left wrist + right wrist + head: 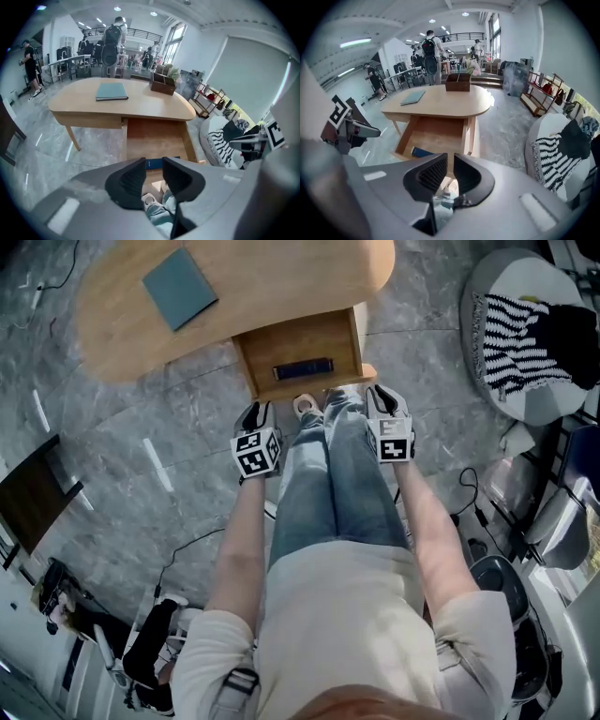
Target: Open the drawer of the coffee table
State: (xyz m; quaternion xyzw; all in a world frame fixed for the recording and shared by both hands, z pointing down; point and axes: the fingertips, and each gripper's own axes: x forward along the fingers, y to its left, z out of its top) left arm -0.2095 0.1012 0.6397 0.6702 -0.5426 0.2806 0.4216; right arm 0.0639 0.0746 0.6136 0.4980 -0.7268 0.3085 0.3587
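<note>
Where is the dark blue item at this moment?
In the head view, the dark blue item lies inside the open drawer of the coffee table, near the drawer's front edge, close to the person's shoe.

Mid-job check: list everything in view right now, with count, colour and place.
coffee table: one, light wood, ahead of the person
drawer: one, wood, pulled out toward the person
flat item: one, dark blue, at the drawer's front
book: one, teal, flat on the tabletop
box: one, dark wood, at the tabletop's far end
striped cloth: one, black and white, on a pale seat to the right
shelf rack: one, dark, by the window
bystanders: several, far behind the table
legs: two, blue jeans, between the grippers
left gripper: grey, jaws narrowly apart, empty
right gripper: grey, jaws narrowly apart, empty
</note>
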